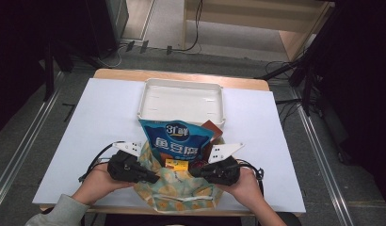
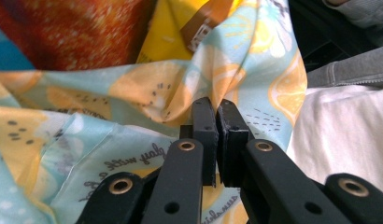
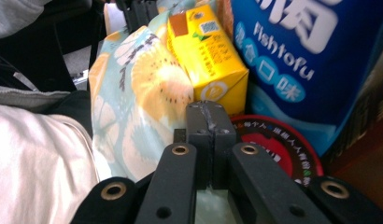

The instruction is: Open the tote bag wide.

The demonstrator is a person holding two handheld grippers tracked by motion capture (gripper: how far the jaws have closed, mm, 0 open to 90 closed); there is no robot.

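A cloth bag (image 1: 181, 194) printed with lemons sits at the table's front edge between my two grippers. A blue snack bag (image 1: 177, 139) stands up out of its mouth, with a yellow carton (image 1: 176, 164) and a red round lid (image 1: 199, 164) beside it. My left gripper (image 1: 156, 179) is at the bag's left rim. In the left gripper view its jaws (image 2: 216, 109) are pinched together where the fabric (image 2: 133, 93) bunches. My right gripper (image 1: 193, 172) is at the right rim, jaws (image 3: 209, 109) pressed flat together against the fabric (image 3: 143, 93), just below the yellow carton (image 3: 208, 51) and the red lid (image 3: 278, 144).
A white tray (image 1: 181, 84) lies just beyond the bag at the table's far middle. A brown box (image 1: 213, 128) leans behind the blue snack bag (image 3: 311, 46). White table surface (image 1: 101, 127) spreads to both sides. The person's grey sleeve (image 2: 353, 70) is close behind the bag.
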